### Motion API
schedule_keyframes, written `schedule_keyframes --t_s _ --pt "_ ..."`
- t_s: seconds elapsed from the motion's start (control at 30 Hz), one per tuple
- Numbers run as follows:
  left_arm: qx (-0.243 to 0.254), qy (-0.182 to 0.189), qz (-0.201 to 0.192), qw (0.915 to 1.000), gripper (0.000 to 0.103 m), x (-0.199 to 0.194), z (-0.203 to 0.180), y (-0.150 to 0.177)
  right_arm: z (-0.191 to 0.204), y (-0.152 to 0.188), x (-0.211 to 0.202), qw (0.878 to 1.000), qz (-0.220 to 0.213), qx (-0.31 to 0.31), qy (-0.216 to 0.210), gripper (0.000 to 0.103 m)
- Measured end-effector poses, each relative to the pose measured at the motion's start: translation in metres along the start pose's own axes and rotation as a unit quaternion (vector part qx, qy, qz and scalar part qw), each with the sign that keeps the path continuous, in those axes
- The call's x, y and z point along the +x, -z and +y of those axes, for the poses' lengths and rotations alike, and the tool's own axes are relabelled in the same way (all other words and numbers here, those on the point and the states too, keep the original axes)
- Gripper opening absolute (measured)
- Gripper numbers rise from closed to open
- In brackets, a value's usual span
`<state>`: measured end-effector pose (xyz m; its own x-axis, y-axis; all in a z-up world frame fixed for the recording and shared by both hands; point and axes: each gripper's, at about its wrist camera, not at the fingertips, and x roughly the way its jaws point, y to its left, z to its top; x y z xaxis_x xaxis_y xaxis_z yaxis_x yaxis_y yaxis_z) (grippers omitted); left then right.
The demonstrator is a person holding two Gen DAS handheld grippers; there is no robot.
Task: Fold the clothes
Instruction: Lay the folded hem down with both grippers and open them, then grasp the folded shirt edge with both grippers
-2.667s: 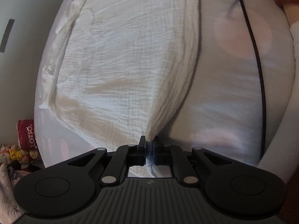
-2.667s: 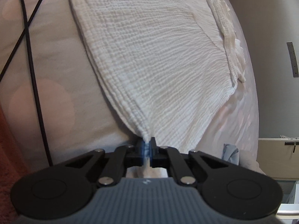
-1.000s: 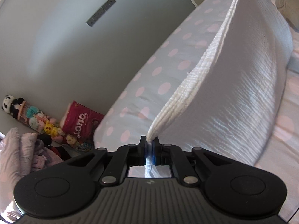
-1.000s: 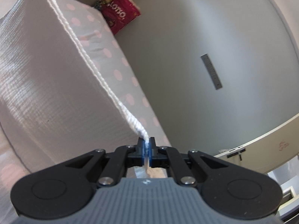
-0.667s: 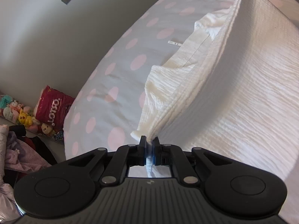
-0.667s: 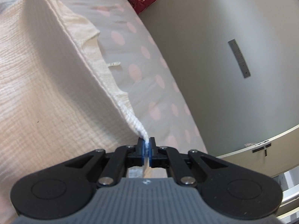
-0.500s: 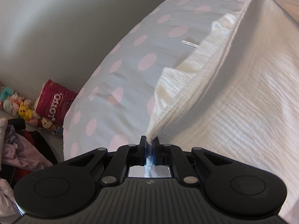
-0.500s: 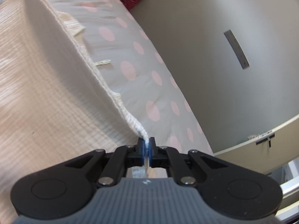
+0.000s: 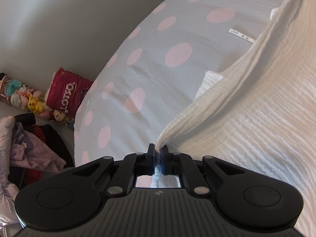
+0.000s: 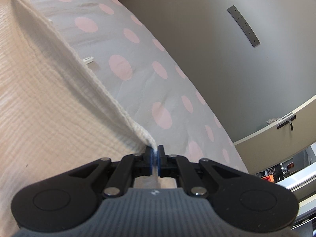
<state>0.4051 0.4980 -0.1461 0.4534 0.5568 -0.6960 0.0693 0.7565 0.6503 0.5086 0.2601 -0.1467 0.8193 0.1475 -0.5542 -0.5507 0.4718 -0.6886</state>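
Both tongs, left gripper (image 9: 158,151) and right gripper (image 10: 155,152), are pinched tight on the white crinkled cotton garment's (image 9: 256,118) corners; I'd keep that edge taut and level while laying it onto the pink-dotted grey bedsheet (image 9: 150,79).

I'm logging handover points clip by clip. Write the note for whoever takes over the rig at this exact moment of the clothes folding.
Left tongs: shut on one corner of the white garment.
Right tongs: shut on the other corner.
The edge between the two corners is stretched taut, low over the polka-dot bedspread. A small care tag and a bit of an under layer show just past that edge.
Done: the held edge has been carried across, so a fold is under way.
Left: lay the edge down, release both corners, smooth it, then probably make further folds.
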Motion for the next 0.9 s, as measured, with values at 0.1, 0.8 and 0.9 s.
schedule_keyframes --t_s 0.1,0.8,0.9 --pt "-0.028 0.004 0.000 0.9996 0.007 0.010 -0.002 -0.001 0.005 0.002 0.011 1.000 0.007 0.026 -0.004 0.005" --pt "-0.248 0.039 -0.040 0.9670 0.047 -0.017 0.058 0.091 -0.068 0.083 0.005 0.953 0.047 0.290 -0.071 0.057" --pt "-0.258 0.083 -0.053 0.9611 0.047 -0.045 0.052 0.118 -0.074 0.112 -0.019 0.931 0.056 0.343 -0.107 0.057"
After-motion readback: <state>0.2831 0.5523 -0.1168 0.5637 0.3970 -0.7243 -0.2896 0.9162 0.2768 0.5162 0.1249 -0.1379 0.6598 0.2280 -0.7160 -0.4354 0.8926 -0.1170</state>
